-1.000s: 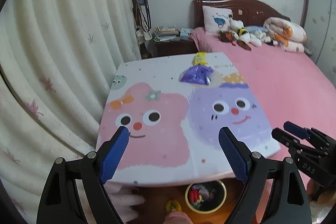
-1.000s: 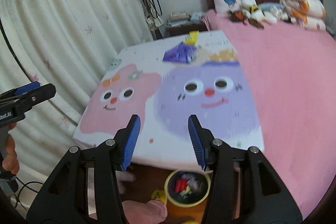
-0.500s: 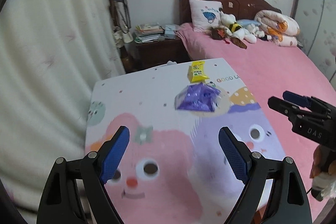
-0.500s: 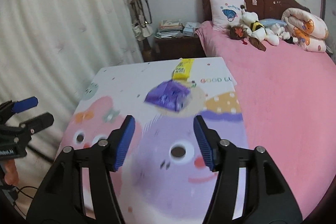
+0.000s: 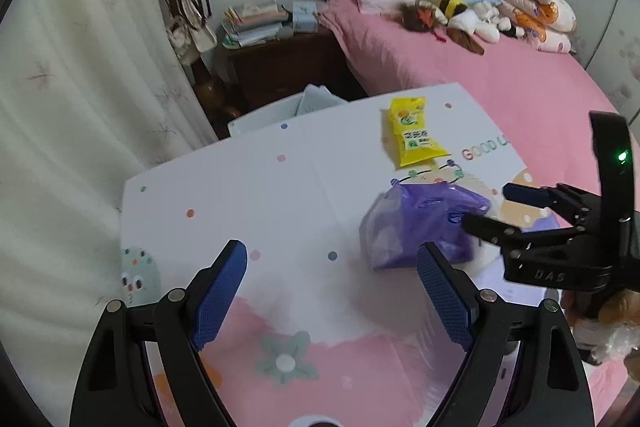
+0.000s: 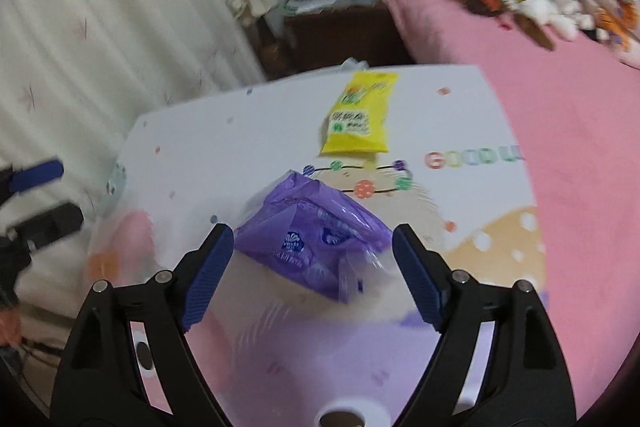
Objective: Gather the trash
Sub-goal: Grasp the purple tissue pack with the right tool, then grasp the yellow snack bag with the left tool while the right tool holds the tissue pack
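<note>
A crumpled purple plastic tissue pack (image 6: 316,239) lies on the cartoon-printed table (image 6: 260,131); it also shows in the left wrist view (image 5: 416,227). A yellow snack packet (image 6: 358,119) lies beyond it, also seen in the left wrist view (image 5: 412,131). My right gripper (image 6: 312,267) is open with the purple pack between its blue pads, not touching it. From the left wrist view the right gripper (image 5: 492,211) reaches over the pack. My left gripper (image 5: 332,291) is open and empty above the table, left of the pack.
A pink bed (image 5: 500,75) with a pillow and stuffed toys borders the table on the right. A dark nightstand (image 5: 276,63) with stacked books stands behind. White curtains (image 5: 80,67) hang on the left.
Both grippers have moved forward over the table toward the trash. The right gripper has come down around the purple pack, which now sits between its pads.
</note>
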